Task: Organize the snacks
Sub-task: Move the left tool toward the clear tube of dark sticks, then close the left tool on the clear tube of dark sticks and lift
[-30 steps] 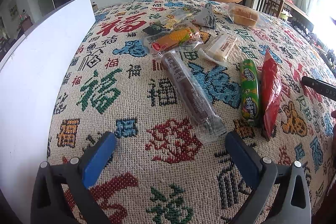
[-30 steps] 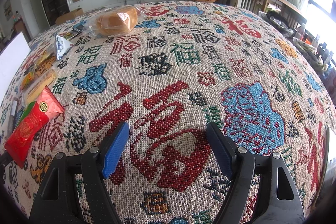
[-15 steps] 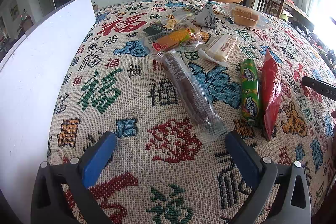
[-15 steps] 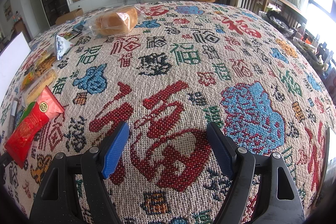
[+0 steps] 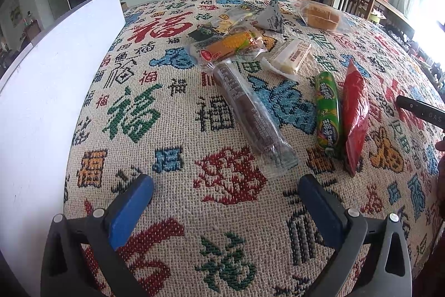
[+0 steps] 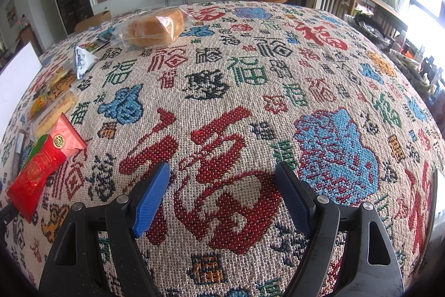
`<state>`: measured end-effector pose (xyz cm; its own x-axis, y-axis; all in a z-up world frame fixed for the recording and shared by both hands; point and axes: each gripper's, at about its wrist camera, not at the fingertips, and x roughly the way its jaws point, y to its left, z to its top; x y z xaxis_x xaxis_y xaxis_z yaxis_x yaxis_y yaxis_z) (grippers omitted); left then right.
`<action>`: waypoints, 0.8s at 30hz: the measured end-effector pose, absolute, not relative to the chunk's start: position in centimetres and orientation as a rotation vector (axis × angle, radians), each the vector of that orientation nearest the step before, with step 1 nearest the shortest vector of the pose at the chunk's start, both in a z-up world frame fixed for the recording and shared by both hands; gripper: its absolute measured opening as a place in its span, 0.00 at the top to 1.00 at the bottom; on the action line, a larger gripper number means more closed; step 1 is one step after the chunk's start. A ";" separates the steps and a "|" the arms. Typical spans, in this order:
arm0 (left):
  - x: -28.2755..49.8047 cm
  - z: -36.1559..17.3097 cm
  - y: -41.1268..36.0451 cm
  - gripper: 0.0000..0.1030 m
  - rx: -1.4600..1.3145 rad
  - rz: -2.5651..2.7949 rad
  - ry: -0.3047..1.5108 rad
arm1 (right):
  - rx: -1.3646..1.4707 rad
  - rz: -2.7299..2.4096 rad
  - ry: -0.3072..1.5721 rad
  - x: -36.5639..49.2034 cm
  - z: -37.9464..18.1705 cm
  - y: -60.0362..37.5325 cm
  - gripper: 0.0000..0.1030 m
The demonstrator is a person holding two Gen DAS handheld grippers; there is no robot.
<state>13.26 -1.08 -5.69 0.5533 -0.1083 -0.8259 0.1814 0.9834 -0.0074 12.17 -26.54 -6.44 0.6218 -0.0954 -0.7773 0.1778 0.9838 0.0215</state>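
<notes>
In the left wrist view several snacks lie on the patterned tablecloth [image 5: 144,113]: a long clear sleeve of dark biscuits [image 5: 250,113], a green tube [image 5: 327,113], a red packet [image 5: 356,113], an orange corn snack pack [image 5: 230,46], a white bar pack [image 5: 292,56], a triangular pack [image 5: 271,18] and bagged bread [image 5: 319,16]. My left gripper [image 5: 225,183] hovers open just short of the biscuit sleeve. My right gripper [image 6: 222,171] is over bare cloth, its jaws opening with nothing between them. The red packet [image 6: 44,166] lies to its left and the bread [image 6: 155,28] far ahead.
A tall white board [image 5: 50,91] stands along the left of the cloth. A black bar [image 5: 420,112] pokes in at the right edge of the left wrist view. Chairs, a TV cabinet and a cluttered side table ring the table.
</notes>
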 end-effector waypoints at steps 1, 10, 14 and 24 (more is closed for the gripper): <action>13.1 -5.7 -1.1 0.00 0.084 -0.173 0.973 | 0.100 -0.157 0.886 12.2 -6.4 -26.5 0.21; 12.8 -4.6 0.2 0.00 0.039 -0.227 1.086 | 0.100 -0.157 0.886 12.2 -6.4 -26.5 0.21; 14.0 -3.0 1.6 0.00 -0.056 -0.240 1.090 | 0.100 -0.157 0.886 12.2 -6.5 -26.5 0.21; 18.1 -0.1 2.6 0.00 -0.115 -0.236 1.099 | 0.101 -0.157 0.886 12.2 -6.4 -26.5 0.21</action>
<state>18.10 2.57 -0.11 0.4327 -0.2458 -0.8674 0.1319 0.9690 -0.2088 12.19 -26.54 -6.44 0.6219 -0.0948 -0.7774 0.1785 0.9837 0.0228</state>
